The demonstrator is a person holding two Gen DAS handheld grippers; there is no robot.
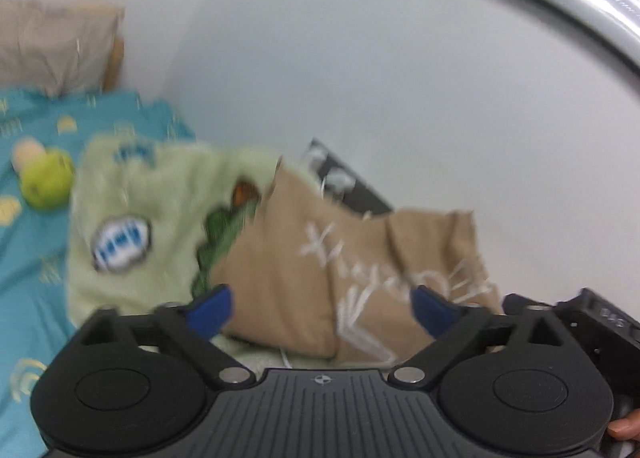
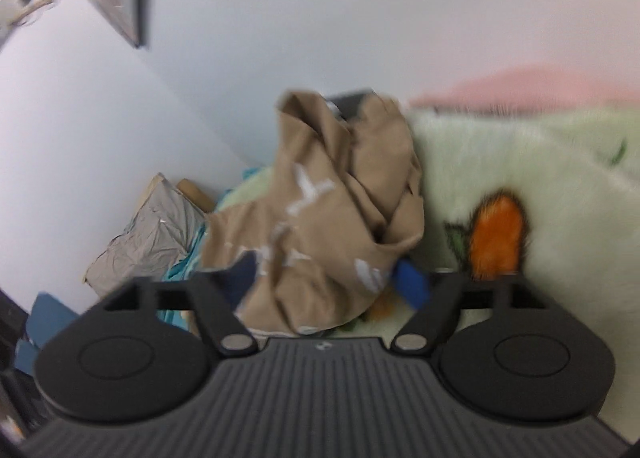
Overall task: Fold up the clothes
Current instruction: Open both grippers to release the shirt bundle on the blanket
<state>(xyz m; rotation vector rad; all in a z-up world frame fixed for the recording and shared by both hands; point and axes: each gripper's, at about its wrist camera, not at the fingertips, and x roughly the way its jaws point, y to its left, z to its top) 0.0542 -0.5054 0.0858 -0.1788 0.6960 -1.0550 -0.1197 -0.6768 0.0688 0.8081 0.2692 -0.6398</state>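
Note:
A tan garment with white print (image 1: 320,270) lies crumpled on a pale green fleece blanket (image 1: 160,193) on the bed. My left gripper (image 1: 320,312) is open, its blue fingertips (image 1: 210,312) spread just above the garment's near edge. In the right wrist view the same tan garment (image 2: 320,217) is bunched up in a heap on the green blanket (image 2: 520,185). My right gripper (image 2: 326,282) is open with the garment's lower folds between its blue fingertips (image 2: 412,284). Both views are blurred by motion.
A teal patterned sheet (image 1: 36,250) covers the bed, with a green and peach soft toy (image 1: 44,173) and a beige pillow (image 1: 56,45) at the left. A white wall (image 1: 360,77) is behind. A grey pillow (image 2: 148,234) and something pink (image 2: 520,87) lie nearby.

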